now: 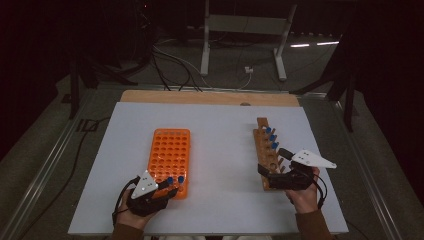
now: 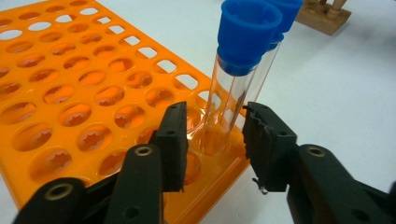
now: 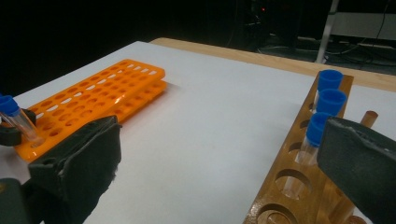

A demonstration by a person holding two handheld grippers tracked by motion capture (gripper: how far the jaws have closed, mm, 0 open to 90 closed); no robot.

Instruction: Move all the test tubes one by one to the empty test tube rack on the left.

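A clear glass tube with a blue cap [image 2: 233, 88] stands upright in a near-corner hole of the orange plastic rack [image 2: 84, 98]. The left gripper [image 2: 215, 140] straddles it, jaws parted and not touching, apparently letting go. The right gripper [image 3: 219, 158] gapes empty beside the wooden rack [image 3: 303, 186].

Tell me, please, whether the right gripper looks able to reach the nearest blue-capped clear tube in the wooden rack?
Probably yes: the right gripper stands open, and nothing blocks the blue-capped clear tube in the wooden rack.

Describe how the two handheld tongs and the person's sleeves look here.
Both tongs, left and right, are black with two blocky jaws, each topped by a grey three-cornered plate. Black cables trail from them. The sleeves are brown.
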